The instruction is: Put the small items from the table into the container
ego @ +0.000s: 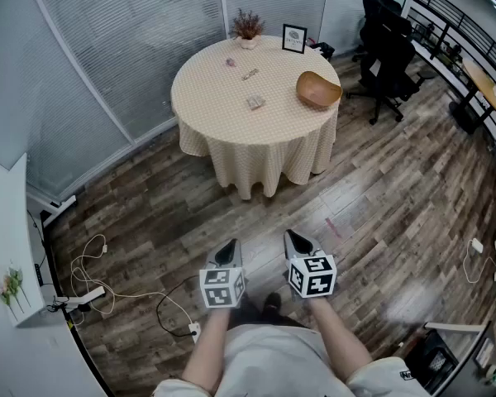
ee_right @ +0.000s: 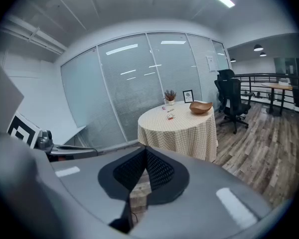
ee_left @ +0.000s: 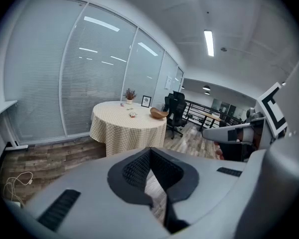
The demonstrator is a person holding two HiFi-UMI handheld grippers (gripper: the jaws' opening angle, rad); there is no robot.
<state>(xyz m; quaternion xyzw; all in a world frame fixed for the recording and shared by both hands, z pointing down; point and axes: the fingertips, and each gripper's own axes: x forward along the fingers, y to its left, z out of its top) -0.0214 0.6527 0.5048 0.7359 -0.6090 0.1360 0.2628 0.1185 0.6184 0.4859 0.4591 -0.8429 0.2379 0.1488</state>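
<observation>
A round table (ego: 256, 126) with a checked cloth stands well ahead of me. On it lie three small items: one near the middle (ego: 255, 102), one further back (ego: 250, 74), and a pinkish one (ego: 230, 61). A wooden bowl (ego: 318, 89) sits at the table's right edge. Both grippers hang low over the floor, far short of the table. My left gripper (ego: 230, 246) is shut and empty, and my right gripper (ego: 294, 238) is shut and empty too. The table (ee_left: 128, 126) shows small in the left gripper view, and the bowl (ee_right: 200, 107) shows in the right gripper view.
A potted plant (ego: 247, 28) and a picture frame (ego: 294, 38) stand at the table's back. Black office chairs (ego: 388, 48) are to the right. A glass wall with blinds (ego: 132, 40) runs behind. Cables and a power strip (ego: 87, 292) lie on the wooden floor at left.
</observation>
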